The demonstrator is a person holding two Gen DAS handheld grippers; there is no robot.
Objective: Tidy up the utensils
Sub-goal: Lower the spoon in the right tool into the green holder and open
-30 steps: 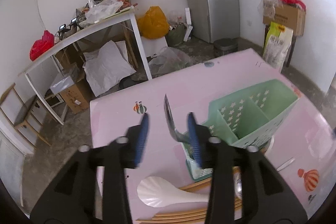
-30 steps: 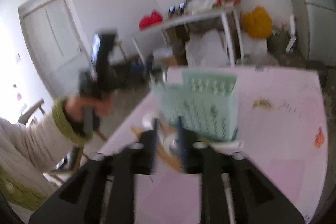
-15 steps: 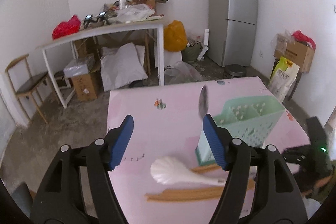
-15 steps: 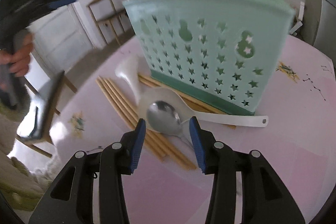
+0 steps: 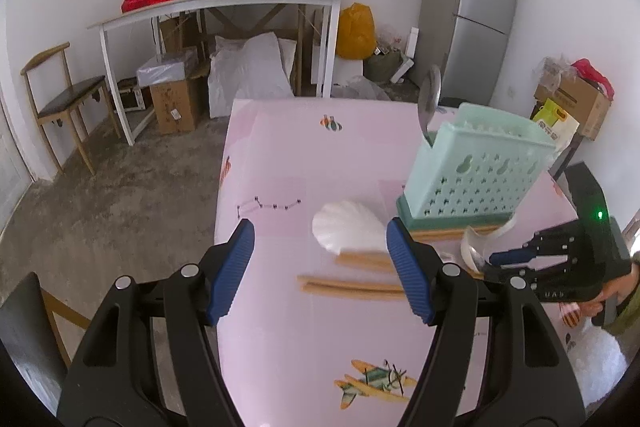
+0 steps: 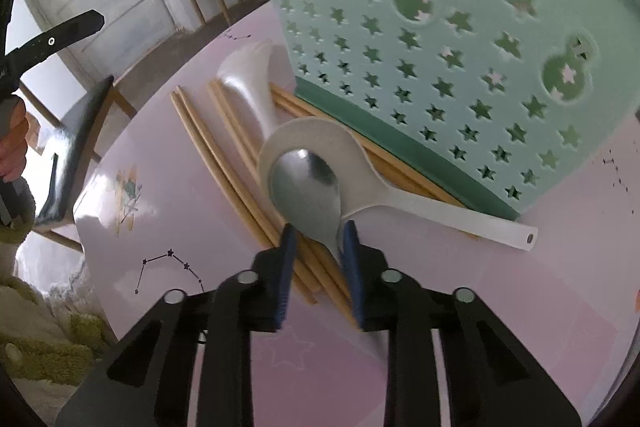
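Two handheld grippers work over a pink table [image 5: 280,327] scattered with utensils. On the left, the left gripper [image 5: 320,267] hangs above the tabletop with its blue-padded jaws spread wide and nothing between them. Just beyond it lie a white shell-shaped scoop [image 5: 348,229] and several wooden chopsticks [image 5: 352,285], all flat on the table. Farther right stands a mint-green utensil caddy [image 5: 476,173] with star cut-outs, upright, a metal spoon in the caddy [image 5: 428,95] rising bowl-up from its near-left corner. At the right edge, the right gripper [image 6: 318,239] has its jaws narrowed around the neck of a second metal spoon [image 6: 306,185], whose bowl lies inside the bowl of a white plastic ladle [image 6: 360,179] resting across the chopsticks beside the caddy's base; whether the pads actually press the spoon's handle cannot be told.
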